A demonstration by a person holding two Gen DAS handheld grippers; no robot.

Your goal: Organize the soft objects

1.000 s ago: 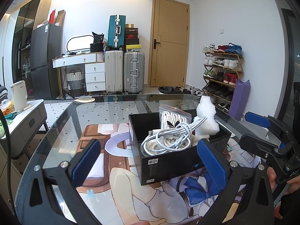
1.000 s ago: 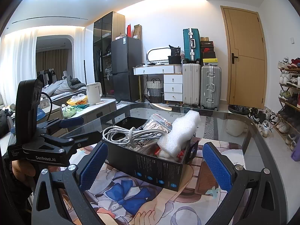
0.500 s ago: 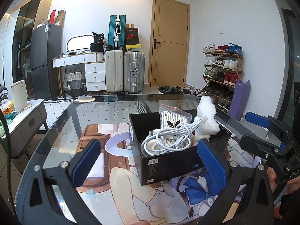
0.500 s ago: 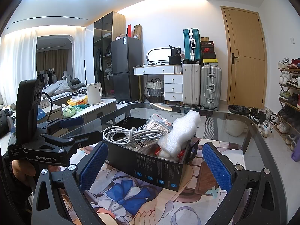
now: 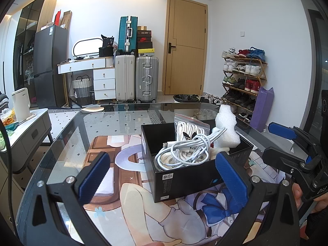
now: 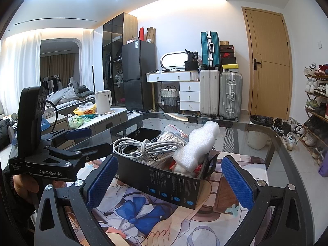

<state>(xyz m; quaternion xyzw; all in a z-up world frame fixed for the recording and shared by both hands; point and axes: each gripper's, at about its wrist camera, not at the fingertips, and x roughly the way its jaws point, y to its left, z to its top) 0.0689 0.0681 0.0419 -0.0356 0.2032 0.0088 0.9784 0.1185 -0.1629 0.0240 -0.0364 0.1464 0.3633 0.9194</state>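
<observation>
A black cardboard box (image 5: 184,179) (image 6: 170,181) stands on the printed mat on the glass table. In it lie a coil of white cable (image 5: 184,151) (image 6: 143,145), a clear zip bag of cords (image 5: 190,127) (image 6: 174,132) and a white foam piece (image 5: 226,127) (image 6: 196,143) that sticks up above the rim. My left gripper (image 5: 162,175) is open and empty, just in front of the box. My right gripper (image 6: 170,181) is open and empty, with the box between its blue pads. Each gripper also shows in the other's view (image 5: 295,153) (image 6: 67,145).
The round glass table (image 5: 114,121) carries an anime-print mat (image 5: 143,205). A low cabinet with a white kettle (image 5: 20,105) stands to the left. Suitcases (image 5: 146,79), a dresser, a door and a shoe rack (image 5: 244,82) line the far walls.
</observation>
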